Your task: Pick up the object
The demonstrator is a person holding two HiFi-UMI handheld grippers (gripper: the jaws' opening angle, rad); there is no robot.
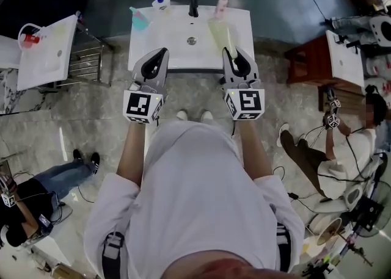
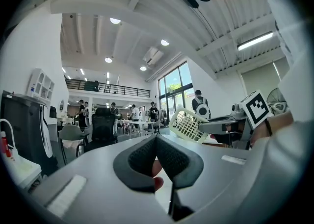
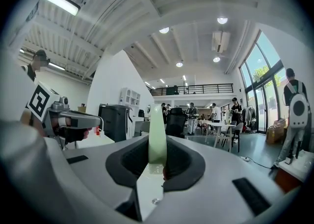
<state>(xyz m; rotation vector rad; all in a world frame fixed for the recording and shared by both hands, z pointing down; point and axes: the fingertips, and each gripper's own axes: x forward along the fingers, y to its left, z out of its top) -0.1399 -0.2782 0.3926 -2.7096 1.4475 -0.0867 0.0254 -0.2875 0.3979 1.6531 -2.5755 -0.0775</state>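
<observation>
My right gripper (image 1: pixel 234 58) is shut on a pale green latticed plastic piece (image 1: pixel 221 36) and holds it above the right part of a white washbasin (image 1: pixel 177 55). In the right gripper view the piece (image 3: pixel 157 137) stands edge-on and upright between the pads of this gripper (image 3: pixel 158 158). From the left gripper view it shows as an open-weave, basket-like piece (image 2: pixel 189 125) sticking out of the right gripper (image 2: pixel 230 122). My left gripper (image 1: pixel 157 58) hovers over the basin's left part; its jaws (image 2: pixel 156 142) meet at the tips with nothing between them.
On the basin's back edge are a black tap (image 1: pixel 193 4), a teal bottle (image 1: pixel 139 18), a blue-capped bottle (image 1: pixel 160 0) and a pink bottle (image 1: pixel 221 4). Another white basin (image 1: pixel 46 52) stands at the left, a red-brown stool (image 1: pixel 308 58) at the right. People sit on the floor on both sides.
</observation>
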